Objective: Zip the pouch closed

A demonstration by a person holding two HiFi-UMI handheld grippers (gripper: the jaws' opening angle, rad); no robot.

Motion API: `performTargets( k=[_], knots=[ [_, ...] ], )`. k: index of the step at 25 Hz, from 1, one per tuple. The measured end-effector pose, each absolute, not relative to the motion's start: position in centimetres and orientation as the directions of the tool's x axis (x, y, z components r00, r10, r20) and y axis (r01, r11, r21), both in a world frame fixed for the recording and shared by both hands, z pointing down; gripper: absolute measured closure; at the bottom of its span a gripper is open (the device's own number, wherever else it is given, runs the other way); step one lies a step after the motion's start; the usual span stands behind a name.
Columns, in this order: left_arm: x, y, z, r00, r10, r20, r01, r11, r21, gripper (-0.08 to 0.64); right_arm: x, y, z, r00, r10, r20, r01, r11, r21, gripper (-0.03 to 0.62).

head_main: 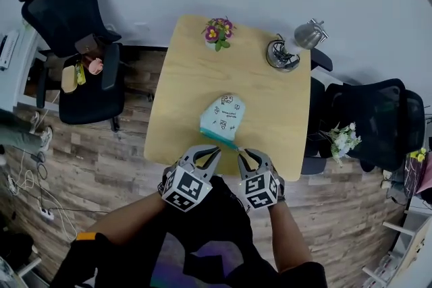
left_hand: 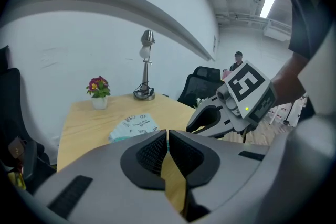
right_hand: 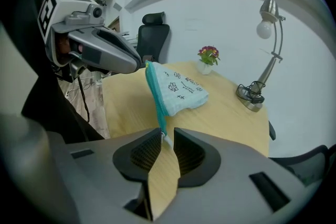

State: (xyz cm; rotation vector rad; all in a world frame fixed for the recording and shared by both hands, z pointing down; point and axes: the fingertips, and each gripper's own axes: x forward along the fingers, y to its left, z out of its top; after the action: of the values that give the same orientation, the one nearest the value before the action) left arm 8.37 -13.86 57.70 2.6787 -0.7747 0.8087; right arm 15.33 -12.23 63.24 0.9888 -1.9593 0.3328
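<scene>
A pale blue printed pouch (head_main: 224, 117) lies flat on the wooden table (head_main: 185, 77), its teal zip edge (head_main: 217, 138) facing me. In the right gripper view the teal zip (right_hand: 155, 97) runs straight down into my jaws, and a small white zip pull (right_hand: 164, 137) sits pinched between them. My right gripper (head_main: 241, 152) is shut on that pull at the pouch's near right corner. My left gripper (head_main: 216, 150) hovers just left of it by the zip edge, jaws shut with nothing seen between them. From the left gripper view the pouch (left_hand: 134, 126) lies just beyond the jaws.
A small pot of flowers (head_main: 218, 32) and a desk lamp (head_main: 291, 45) with a coiled cord stand at the table's far edge. Black office chairs sit at the left (head_main: 74, 44) and right (head_main: 368, 121). The near table edge is right under the grippers.
</scene>
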Motion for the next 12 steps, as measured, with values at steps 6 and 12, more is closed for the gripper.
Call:
performTargets(
  k=[6,12],
  knots=[
    [8.5,-13.1,60.4,0.673,-0.396,0.625,-0.562,-0.823,0.084,0.548,15.3,-12.4,66.2,-0.293,-0.451,0.843,-0.688,0.712,0.142,0.503],
    [8.8,-12.9,61.5,0.658,-0.38,0.65,-0.56,-0.824,0.085,0.548,15.6,-12.7,68.2,-0.276,-0.411,0.869,-0.642,0.751,0.151,0.503]
  ],
)
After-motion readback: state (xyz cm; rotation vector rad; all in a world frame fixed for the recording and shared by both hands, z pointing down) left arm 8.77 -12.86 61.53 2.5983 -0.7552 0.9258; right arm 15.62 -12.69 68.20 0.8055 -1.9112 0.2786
